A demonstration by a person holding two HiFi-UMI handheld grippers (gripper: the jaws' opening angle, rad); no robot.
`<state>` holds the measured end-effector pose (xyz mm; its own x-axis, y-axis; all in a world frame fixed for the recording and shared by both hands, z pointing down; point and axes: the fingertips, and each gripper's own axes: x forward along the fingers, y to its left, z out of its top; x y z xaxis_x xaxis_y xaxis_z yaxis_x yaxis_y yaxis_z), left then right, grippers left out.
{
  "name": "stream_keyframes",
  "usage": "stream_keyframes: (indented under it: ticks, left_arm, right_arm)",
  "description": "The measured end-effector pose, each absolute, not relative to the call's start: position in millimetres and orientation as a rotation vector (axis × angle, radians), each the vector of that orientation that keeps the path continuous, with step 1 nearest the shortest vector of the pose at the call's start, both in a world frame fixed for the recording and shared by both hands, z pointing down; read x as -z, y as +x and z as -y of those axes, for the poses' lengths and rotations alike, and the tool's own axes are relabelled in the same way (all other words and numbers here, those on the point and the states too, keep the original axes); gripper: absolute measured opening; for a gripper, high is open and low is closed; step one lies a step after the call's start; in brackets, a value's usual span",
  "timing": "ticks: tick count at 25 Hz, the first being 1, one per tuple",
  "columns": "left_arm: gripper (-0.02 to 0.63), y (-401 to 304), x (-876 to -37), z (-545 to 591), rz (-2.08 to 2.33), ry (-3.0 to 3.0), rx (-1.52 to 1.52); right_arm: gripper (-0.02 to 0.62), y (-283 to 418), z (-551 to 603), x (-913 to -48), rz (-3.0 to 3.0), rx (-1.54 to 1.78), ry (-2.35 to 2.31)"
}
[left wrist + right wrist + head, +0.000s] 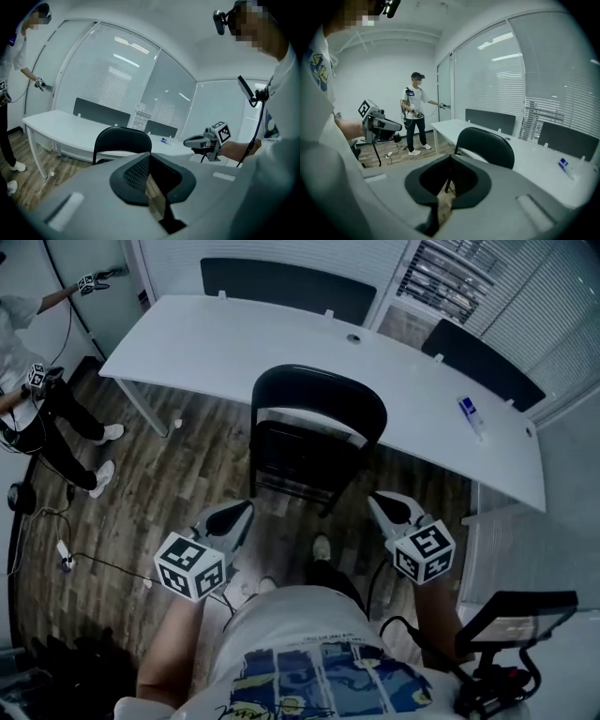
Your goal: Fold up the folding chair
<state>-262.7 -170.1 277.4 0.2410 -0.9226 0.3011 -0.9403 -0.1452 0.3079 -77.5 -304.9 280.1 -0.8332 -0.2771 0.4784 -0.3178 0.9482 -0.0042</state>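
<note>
The black chair point(317, 423) is seen standing on the wooden floor point(187, 465), just in front of the white table point(281, 334), with its backrest on the table side. The left tongs point(246, 509) and right tongs point(377, 501) are held on the near side of the chair, one toward each front corner of the seat, near it but not touching. Both pairs of jaws are pressed together with nothing between them.
</note>
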Motion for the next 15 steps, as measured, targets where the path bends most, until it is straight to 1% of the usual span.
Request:
stream_keyframes:
  ticks: [2,7,12,15]
  left_arm:
    - [0.002,-252.8,-279.2,169.5,1.668,2.11,-0.076]
    - [0.002,-231.5,-274.6,107.4,1.582,2.188,-0.115]
    - [0.003,-215.9,-281.2,105.8,1.543,2.209,-0.138]
    - [0.003,-195.2,-280.8,103.2,1.508,2.223,-0.133]
  right_arm:
    - [0.003,-74.5,287.5,-282.4,2.6,-0.123,0.424]
    - [0.003,-62.8,195.8,-271.9,2.582,-0.109,0.484]
    - [0.003,-56.9,177.0,-275.0,2.619,-0.148,0.467]
    - [0.003,-36.0,164.8,-273.8,2.614,-0.134,0.479]
